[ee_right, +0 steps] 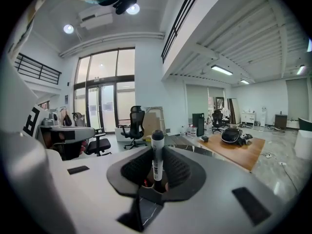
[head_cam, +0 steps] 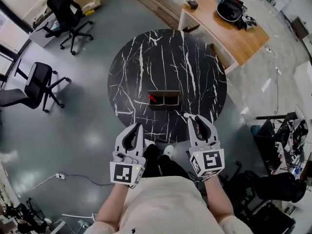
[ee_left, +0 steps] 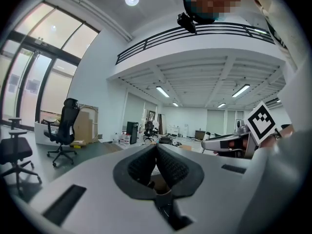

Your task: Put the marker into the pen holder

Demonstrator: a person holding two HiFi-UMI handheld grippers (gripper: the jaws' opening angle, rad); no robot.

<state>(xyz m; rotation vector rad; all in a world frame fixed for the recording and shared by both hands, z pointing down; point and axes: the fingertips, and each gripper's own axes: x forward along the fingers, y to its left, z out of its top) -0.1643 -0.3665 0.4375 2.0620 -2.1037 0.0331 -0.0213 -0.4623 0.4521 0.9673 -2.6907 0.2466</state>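
White marker (ee_right: 157,161) with a black cap, upright at centre frame, clamped by the right gripper (ee_right: 156,149); the left gripper (ee_left: 156,148) has its jaws pressed together on nothing.

You face a round black marble tabletop (head_cam: 165,62) on grey floor (head_cam: 87,130), wooden desk (head_cam: 239,35) right of it, two office chairs (head_cam: 36,84) left.

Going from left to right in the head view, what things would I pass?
Nearer office chair → left hand-held gripper → pen holder → right hand-held gripper, which holds the marker.
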